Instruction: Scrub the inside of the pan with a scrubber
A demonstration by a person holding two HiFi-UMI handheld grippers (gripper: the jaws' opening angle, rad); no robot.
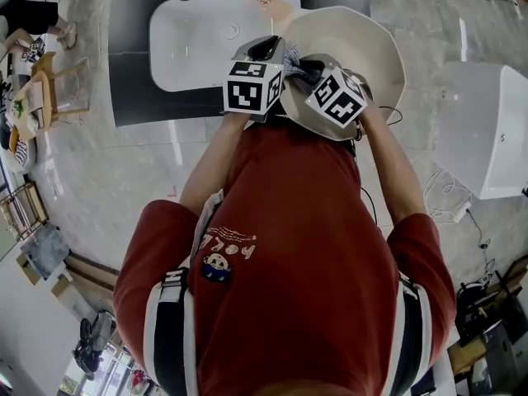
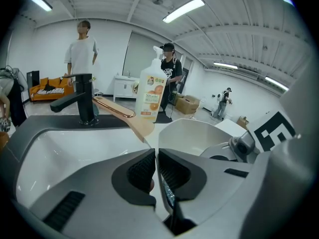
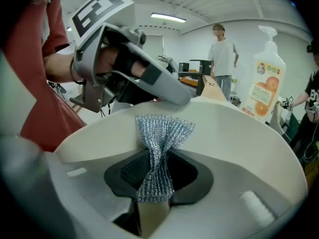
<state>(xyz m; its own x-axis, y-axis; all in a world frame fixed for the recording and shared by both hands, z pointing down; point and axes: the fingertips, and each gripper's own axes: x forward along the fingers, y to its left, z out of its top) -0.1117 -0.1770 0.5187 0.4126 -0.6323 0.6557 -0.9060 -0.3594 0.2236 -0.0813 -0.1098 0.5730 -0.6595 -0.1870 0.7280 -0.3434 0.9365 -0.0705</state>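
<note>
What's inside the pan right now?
The silver scrubber, clamped in the right gripper, shows against the inner wall of the pan. The pan's bottom is covered by the gripper.

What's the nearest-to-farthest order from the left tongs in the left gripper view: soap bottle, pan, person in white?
1. pan, gripped by the left tongs, right of centre.
2. soap bottle, beyond it, centre.
3. person in white, far back, left.

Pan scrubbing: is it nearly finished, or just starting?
Done: the left gripper grips the pan by its rim at the sink, and the right gripper pinches the scrubber. In hand: the scrubber sits inside the pan. Left: the scrubbing itself; no suds or wiped streaks show.
</note>
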